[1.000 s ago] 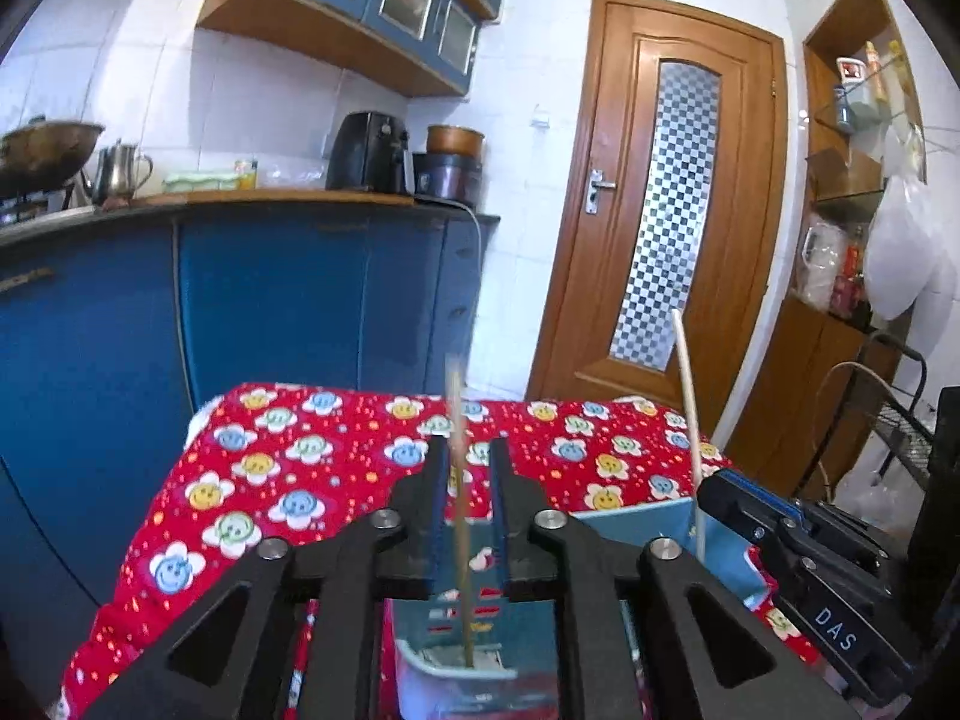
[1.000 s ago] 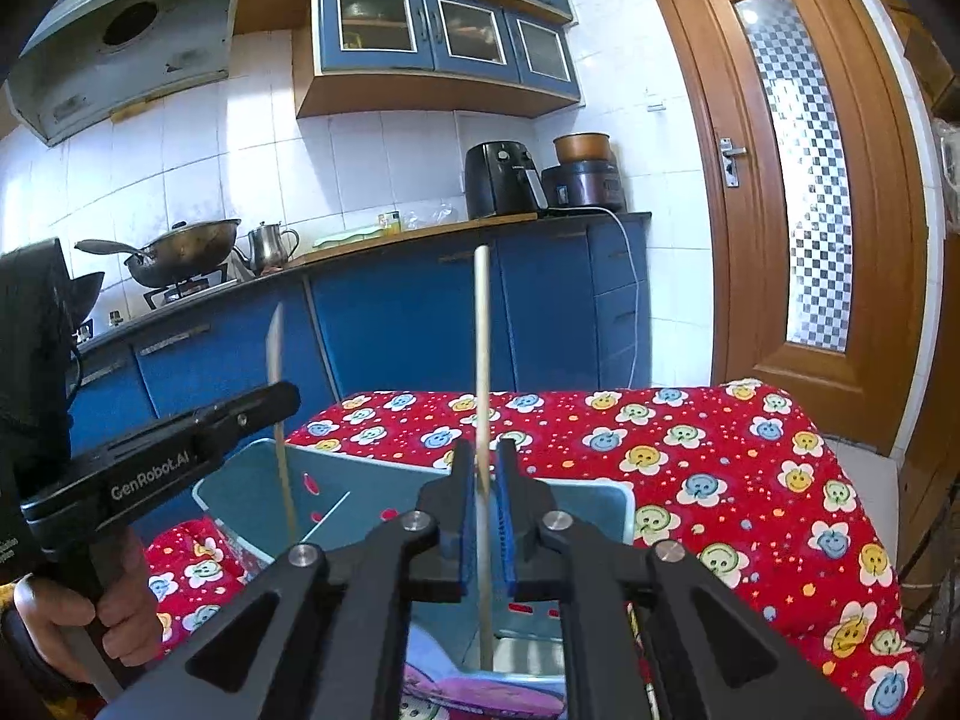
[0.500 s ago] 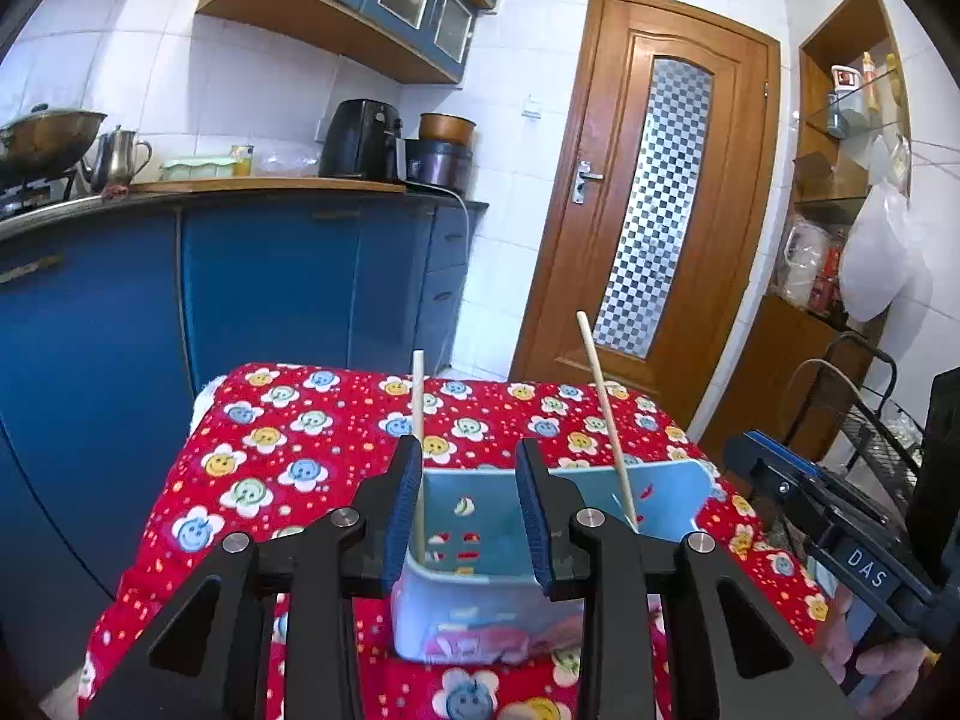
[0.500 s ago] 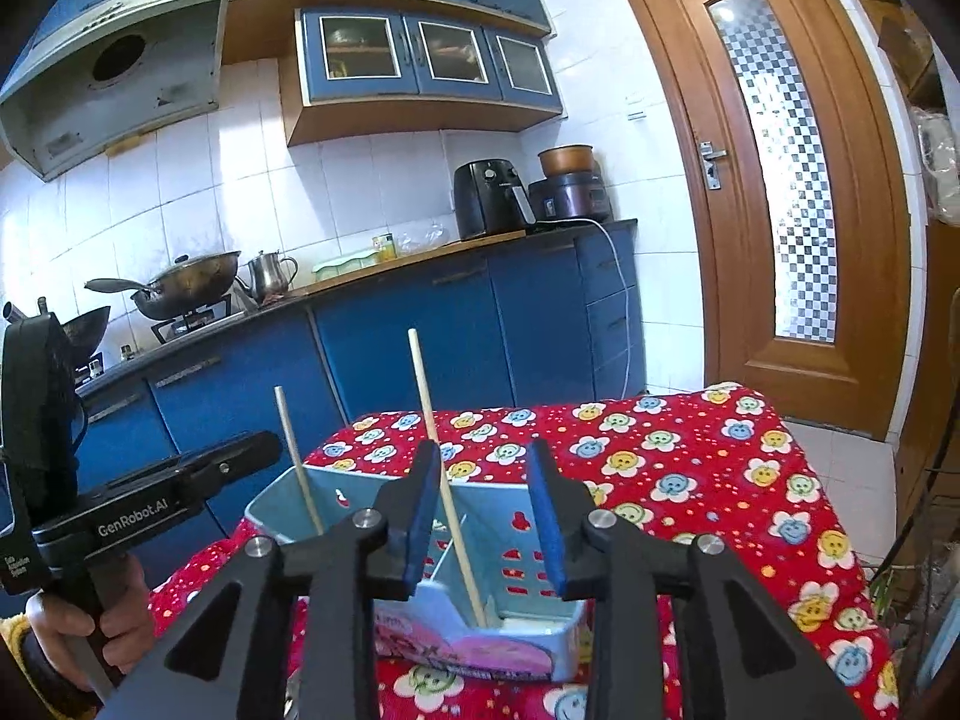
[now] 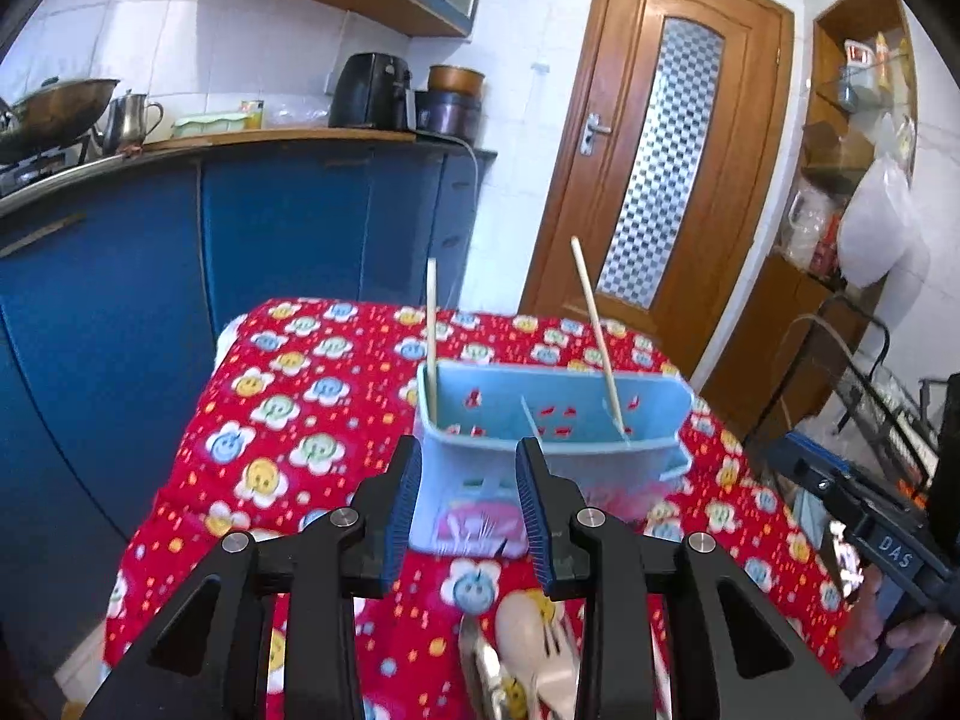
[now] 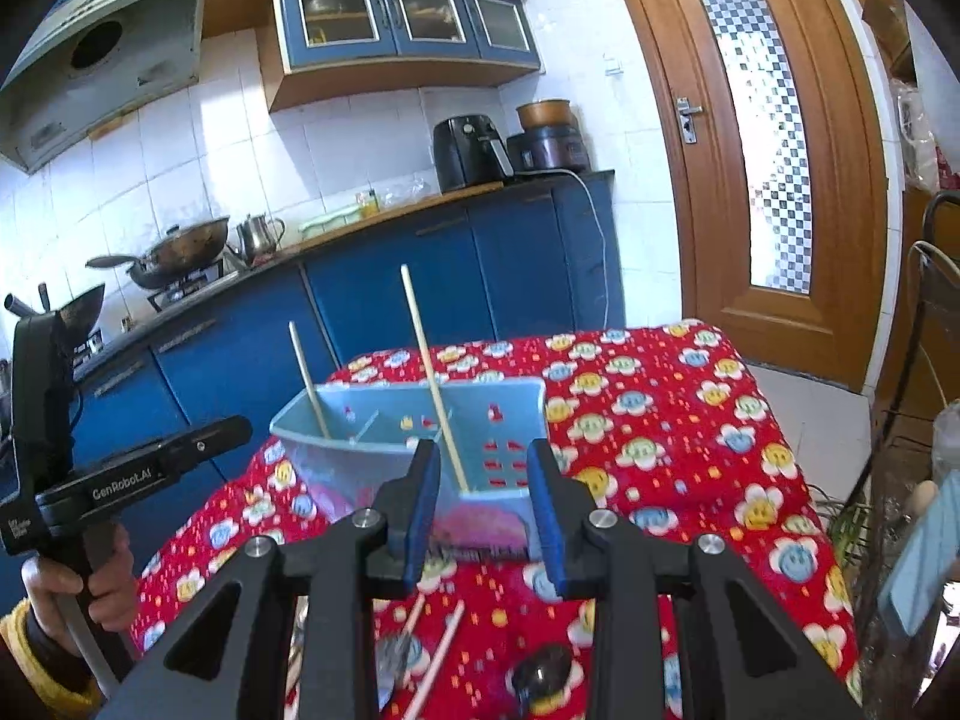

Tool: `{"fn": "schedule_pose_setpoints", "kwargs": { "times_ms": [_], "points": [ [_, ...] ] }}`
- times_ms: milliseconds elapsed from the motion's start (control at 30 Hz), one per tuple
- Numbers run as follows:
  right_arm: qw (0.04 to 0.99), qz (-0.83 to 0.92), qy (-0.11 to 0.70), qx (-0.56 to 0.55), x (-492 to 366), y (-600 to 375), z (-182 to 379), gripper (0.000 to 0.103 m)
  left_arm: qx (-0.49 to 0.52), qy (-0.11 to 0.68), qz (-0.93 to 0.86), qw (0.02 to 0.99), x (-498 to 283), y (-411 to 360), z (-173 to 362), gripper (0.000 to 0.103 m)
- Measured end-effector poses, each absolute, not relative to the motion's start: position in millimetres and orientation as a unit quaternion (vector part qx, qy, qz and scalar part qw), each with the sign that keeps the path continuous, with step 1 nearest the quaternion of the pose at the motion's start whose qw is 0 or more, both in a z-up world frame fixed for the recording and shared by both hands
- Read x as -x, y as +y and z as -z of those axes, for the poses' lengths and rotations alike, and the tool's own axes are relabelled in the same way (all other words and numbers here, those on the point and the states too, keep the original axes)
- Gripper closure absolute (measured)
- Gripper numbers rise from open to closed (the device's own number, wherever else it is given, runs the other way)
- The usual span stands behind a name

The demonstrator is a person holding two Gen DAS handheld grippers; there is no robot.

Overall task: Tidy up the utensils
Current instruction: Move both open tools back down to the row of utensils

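Note:
A light blue utensil holder [image 5: 558, 420] [image 6: 414, 426] stands on the red flowered tablecloth [image 5: 288, 420]. Two wooden chopsticks stand in it, apart: one [image 5: 431, 330] [image 6: 308, 378] in the left end, the other [image 5: 594, 324] [image 6: 429, 372] leaning in the right part. My left gripper [image 5: 468, 468] hangs open and empty just short of the holder. My right gripper [image 6: 483, 474] is likewise open and empty in front of it. More utensils lie on the cloth under the grippers: a pale spoon [image 5: 534, 642], loose chopsticks [image 6: 441, 654] and a dark spoon [image 6: 540, 678].
Blue kitchen cabinets [image 5: 270, 240] stand behind the table and a wooden door [image 6: 774, 168] lies beyond its far right corner. A wire rack [image 5: 888, 396] stands off the table's right side. A person's hands hold both gripper handles [image 6: 90, 564].
Both grippers opened and let go of their chopsticks, which now stand in the holder. Both then drew back and slightly up from the holder.

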State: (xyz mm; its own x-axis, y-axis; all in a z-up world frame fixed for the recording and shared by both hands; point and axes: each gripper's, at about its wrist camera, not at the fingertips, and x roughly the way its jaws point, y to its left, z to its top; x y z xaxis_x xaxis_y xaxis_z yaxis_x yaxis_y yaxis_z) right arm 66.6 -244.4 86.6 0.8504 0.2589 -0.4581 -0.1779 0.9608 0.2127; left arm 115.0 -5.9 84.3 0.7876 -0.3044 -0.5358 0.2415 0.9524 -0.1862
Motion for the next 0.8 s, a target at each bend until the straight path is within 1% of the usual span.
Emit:
{"fn": "schedule_pose_setpoints", "kwargs": {
  "times_ms": [267, 667, 800],
  "points": [
    [0.942, -0.105, 0.309, -0.075, -46.3, -247.7, -68.4, 0.07, 0.028, 0.352, 0.137, 0.925, -103.8, -9.9, -61.2, 0.07],
    [0.896, -0.098, 0.424, -0.091, -47.1, -254.3, -28.6, 0.07, -0.016, 0.429, 0.134, 0.893, -95.9, -19.9, -27.0, 0.07],
    [0.878, -0.101, 0.459, -0.097, -47.7, -255.3, -17.2, 0.07, -0.014, 0.457, 0.134, 0.879, -97.3, -17.9, -15.4, 0.07]
  ]
}}
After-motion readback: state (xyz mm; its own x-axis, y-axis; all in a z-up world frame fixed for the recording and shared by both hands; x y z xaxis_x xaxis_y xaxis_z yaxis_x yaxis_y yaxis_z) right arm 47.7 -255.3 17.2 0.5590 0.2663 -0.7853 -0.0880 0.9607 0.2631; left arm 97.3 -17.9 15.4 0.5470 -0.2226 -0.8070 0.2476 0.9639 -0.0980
